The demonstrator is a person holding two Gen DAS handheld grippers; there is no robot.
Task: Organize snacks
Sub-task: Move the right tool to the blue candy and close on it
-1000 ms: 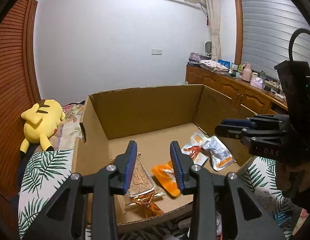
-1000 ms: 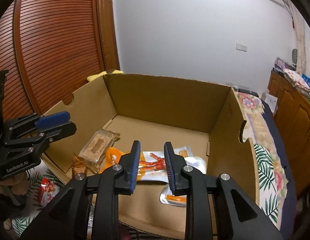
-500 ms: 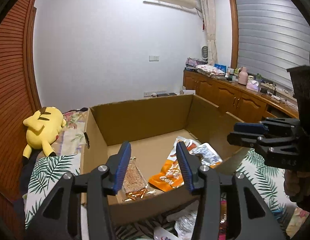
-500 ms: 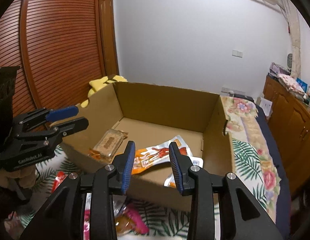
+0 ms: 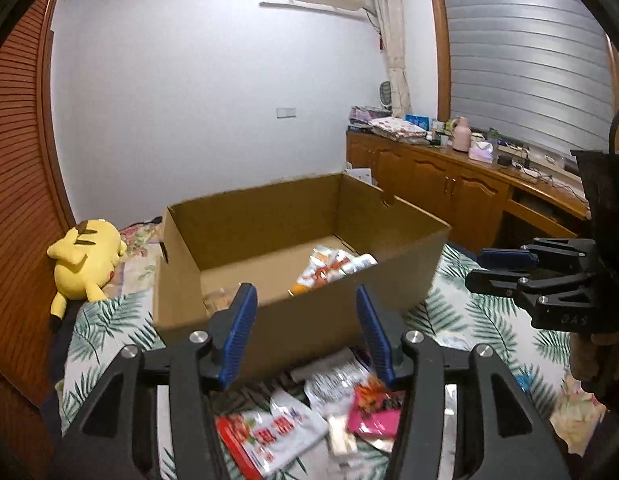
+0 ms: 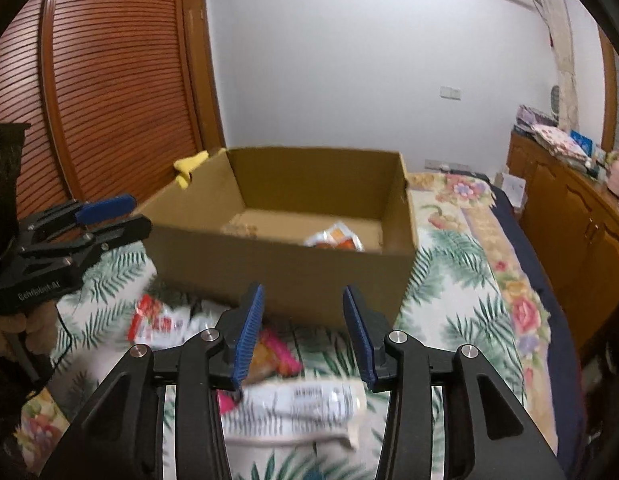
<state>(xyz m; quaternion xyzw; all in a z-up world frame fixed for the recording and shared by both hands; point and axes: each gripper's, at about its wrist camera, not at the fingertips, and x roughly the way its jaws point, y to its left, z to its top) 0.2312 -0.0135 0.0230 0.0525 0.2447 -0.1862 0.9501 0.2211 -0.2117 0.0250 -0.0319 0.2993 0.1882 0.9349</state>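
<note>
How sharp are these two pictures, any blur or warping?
Right wrist view: the snack packets on the bed are smeared by motion blur and the cardboard box is soft. Left wrist view: somewhat crisper, packets still blurred. Both bend straight lines, fisheye-style.

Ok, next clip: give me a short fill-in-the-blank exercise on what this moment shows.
1. The snacks already put away lie inside a ____ box.
2. The plush toy beside the box is ____ in colour.
3. Between the fingers of the left gripper and the right gripper, both opening, there is ____.
4. The loose snack packets lie on the bed ____ the box.

Missing words: cardboard; yellow; nothing; outside
</note>
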